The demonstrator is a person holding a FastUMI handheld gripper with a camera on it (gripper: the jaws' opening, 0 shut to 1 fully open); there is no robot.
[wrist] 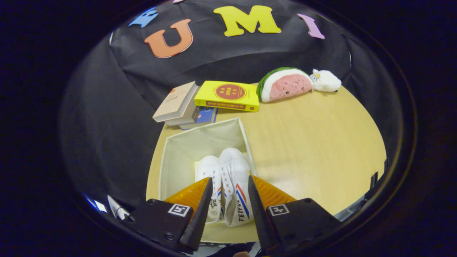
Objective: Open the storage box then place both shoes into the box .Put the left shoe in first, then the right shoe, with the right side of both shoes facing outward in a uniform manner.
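Note:
A cream fabric storage box stands open on the wooden table, just ahead of my fingers. Two white canvas shoes lie side by side inside it, toes pointing away from me. The left-hand shoe is partly covered by my left finger. The right-hand shoe shows a red and blue stripe on its outer side, towards the box's right wall. My gripper hovers over the heel ends of the shoes. Its fingers stand apart, and parts of both shoes show in the gap, so neither finger presses on a shoe.
Beyond the box a yellow book and a beige book lie on a small stack. A watermelon-slice plush and a small white plush lie at the table's far right. Bare tabletop stretches right of the box.

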